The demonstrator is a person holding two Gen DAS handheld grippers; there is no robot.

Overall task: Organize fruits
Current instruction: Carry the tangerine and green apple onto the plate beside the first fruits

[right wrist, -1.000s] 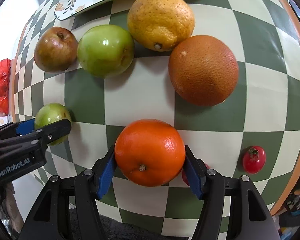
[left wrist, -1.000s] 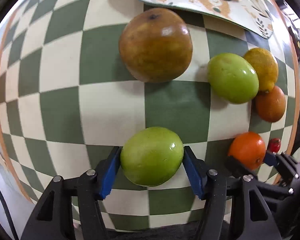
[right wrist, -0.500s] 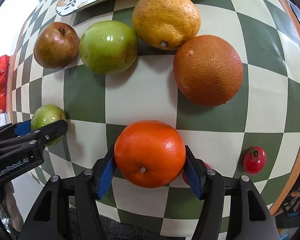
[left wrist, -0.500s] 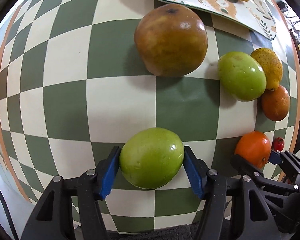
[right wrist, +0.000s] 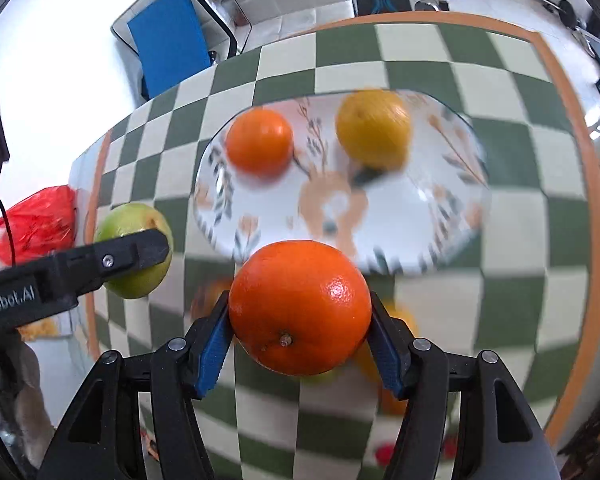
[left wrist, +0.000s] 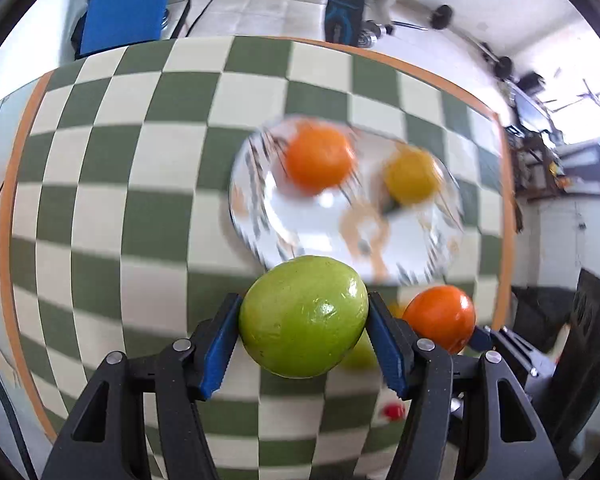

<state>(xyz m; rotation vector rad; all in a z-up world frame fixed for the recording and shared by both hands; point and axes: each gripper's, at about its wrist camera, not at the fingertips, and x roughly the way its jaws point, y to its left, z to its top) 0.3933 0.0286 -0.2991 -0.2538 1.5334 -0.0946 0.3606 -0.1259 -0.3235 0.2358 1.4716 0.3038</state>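
The left gripper (left wrist: 304,344) is clamped on a green fruit (left wrist: 303,316), its blue pads pressed against both flanks. The fruit bulges above and ahead of the fingertips and hides the tablecloth directly beneath. Low behind it, a sliver of yellow-green peeks out at the lower right, too covered to name. A small red blob (left wrist: 393,411), smeared by motion, lies below the right finger, possibly a cherry tomato.

The right gripper (right wrist: 300,336) is clenched on an orange (right wrist: 300,307), stem end turned toward the lens, pads tight on either side. Beneath and beside this orange, blurred orange and yellow patches show through the gaps between the fingers; they are fruit-coloured, but their outlines cannot be made out. Red smudges sit lower down near the frame edge.

In the left wrist view the held orange appears just right of the left gripper's right finger, partly cut off by the other tool's black frame. In the right wrist view the green fruit sits off to the left, half covered by the left gripper's black finger.

Beyond both sets of tongs, ahead on the checkered tablecloth (left wrist: 112,208), rests a patterned plate (right wrist: 400,216), its rim and print streaked by blur. On its far half sit a second orange (right wrist: 259,142) on the left and a yellow citrus (right wrist: 374,132) on the right, well apart from each other. The held orange overlaps the plate's near rim in the picture.
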